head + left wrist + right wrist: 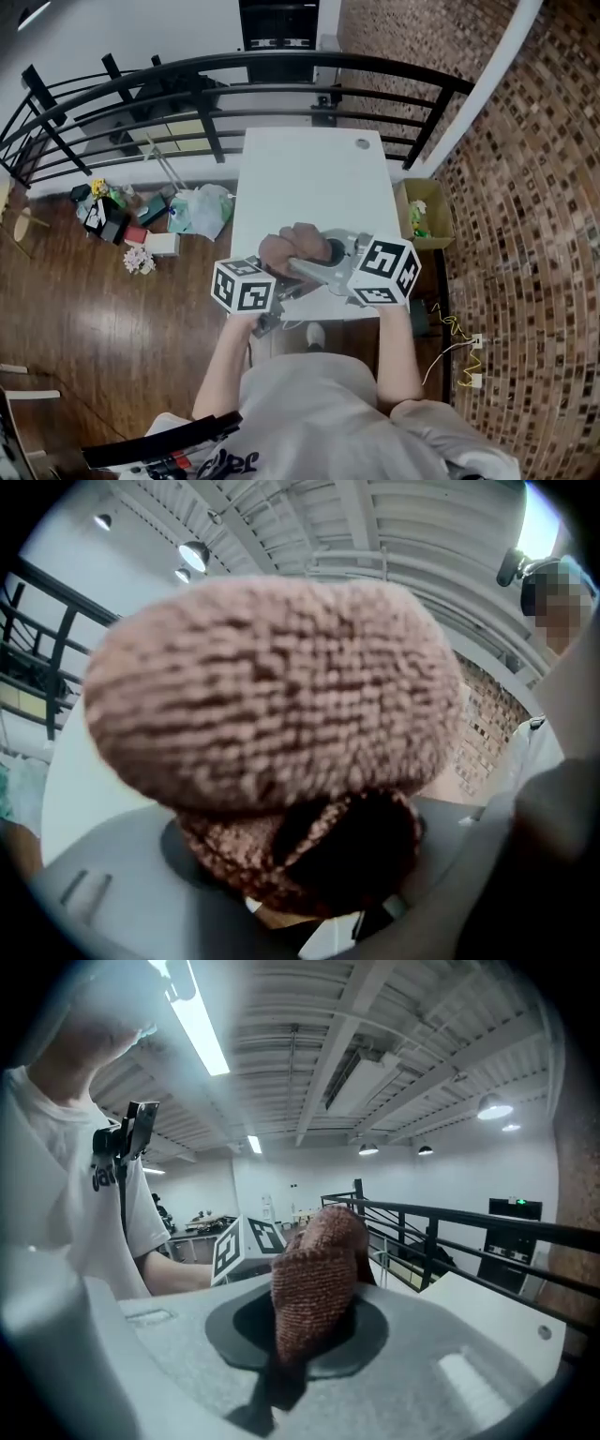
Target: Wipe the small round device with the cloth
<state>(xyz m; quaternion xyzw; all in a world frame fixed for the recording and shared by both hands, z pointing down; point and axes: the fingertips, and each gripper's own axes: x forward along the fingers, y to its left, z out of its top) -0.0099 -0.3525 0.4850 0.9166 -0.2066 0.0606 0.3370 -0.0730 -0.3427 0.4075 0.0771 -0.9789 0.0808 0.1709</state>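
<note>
A brown knitted cloth (292, 246) sits bunched over the near end of the white table. My left gripper (281, 263) is shut on it, and its marker cube (244, 286) shows just below. In the left gripper view the cloth (272, 686) fills most of the picture and hides the jaws. It presses into the black round recess (370, 1335) of a grey device (459, 1363). My right gripper (354, 274) holds that device (323, 272) from the right. The device's grey body covers the right jaws in the right gripper view.
The white table (309, 178) has a small round fitting (363, 143) at its far right corner. A black railing (234, 84) runs behind it. On the right, a brick wall (525, 187) and an open box (422, 214) stand close. Bags and clutter (150, 225) lie on the wooden floor at left.
</note>
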